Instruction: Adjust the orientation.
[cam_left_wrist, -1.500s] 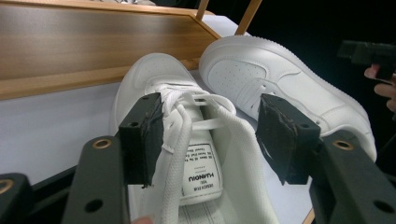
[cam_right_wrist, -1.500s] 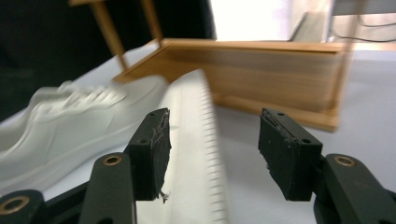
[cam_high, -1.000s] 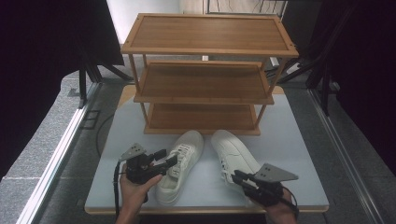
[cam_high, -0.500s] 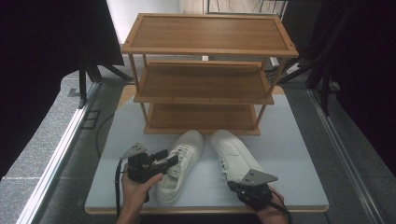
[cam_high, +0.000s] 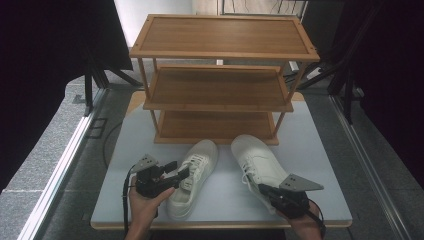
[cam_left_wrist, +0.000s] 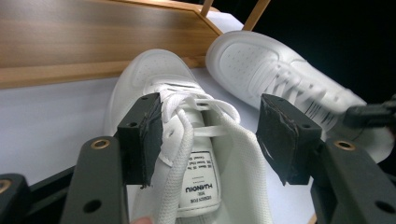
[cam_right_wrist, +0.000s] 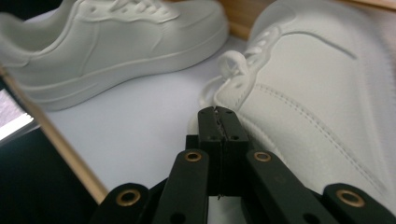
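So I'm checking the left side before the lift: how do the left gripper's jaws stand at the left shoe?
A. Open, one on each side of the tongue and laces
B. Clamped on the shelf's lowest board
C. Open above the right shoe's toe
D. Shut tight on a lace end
A: in the left gripper view the left gripper has its jaws apart on either side of the left shoe tongue and laces, not pressing.
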